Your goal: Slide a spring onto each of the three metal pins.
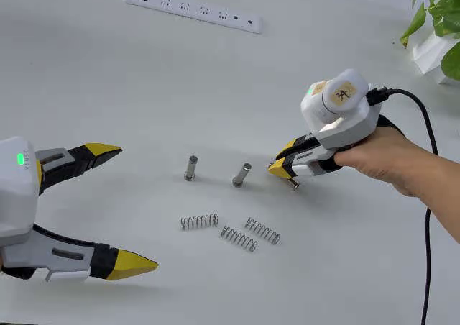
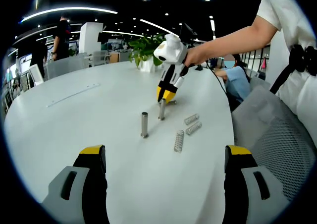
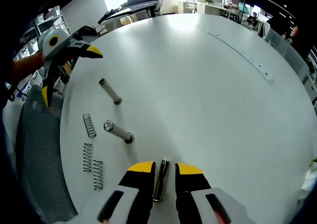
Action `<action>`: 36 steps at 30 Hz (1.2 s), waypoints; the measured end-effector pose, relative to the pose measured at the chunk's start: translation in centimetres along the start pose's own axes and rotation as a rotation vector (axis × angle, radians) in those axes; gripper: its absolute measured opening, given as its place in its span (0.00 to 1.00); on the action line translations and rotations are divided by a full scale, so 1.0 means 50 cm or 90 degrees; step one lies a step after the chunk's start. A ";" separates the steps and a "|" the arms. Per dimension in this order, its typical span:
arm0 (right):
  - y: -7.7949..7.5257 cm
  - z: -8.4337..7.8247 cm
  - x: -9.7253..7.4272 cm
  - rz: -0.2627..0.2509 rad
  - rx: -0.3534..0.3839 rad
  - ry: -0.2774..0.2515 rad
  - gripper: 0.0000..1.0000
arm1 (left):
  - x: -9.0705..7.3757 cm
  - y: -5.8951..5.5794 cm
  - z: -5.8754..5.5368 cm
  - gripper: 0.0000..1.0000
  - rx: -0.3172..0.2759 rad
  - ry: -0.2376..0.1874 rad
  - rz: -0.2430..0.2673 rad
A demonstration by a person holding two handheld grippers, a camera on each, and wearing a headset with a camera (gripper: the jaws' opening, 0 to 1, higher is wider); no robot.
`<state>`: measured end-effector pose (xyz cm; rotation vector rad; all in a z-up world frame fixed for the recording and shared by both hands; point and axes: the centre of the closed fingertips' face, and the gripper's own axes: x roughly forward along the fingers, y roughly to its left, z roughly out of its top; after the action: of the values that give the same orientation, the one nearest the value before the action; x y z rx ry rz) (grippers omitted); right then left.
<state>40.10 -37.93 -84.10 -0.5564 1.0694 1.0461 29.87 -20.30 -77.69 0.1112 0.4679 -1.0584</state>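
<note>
Over the white round counter (image 1: pixel 144 88) the left hand-held gripper (image 1: pixel 136 208) has its jaws spread, and the right hand-held gripper (image 3: pixel 162 167) pinches a short silver metal pin (image 3: pixel 160 182). A second pin (image 1: pixel 190 167) and a third pin (image 1: pixel 242 175) stand upright nearby; three coiled wire springs (image 1: pixel 238 239) lie beside them.

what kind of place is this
Probably an open-plan office: a big round white table carrying a power strip and a potted plant, with ceiling strip lights and a mesh chair nearby.
</note>
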 end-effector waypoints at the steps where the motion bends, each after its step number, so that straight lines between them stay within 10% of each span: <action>1: 0.001 -0.001 0.000 0.000 0.001 0.002 0.13 | 0.000 0.000 0.000 0.99 -0.001 0.000 0.000; 36: 0.009 -0.011 0.012 0.005 0.012 0.028 0.05 | 0.005 -0.004 -0.003 0.98 -0.009 -0.003 -0.003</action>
<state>39.51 -37.92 -84.81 -0.5625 1.1196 1.0344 29.74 -20.53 -77.92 0.0947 0.4713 -1.0598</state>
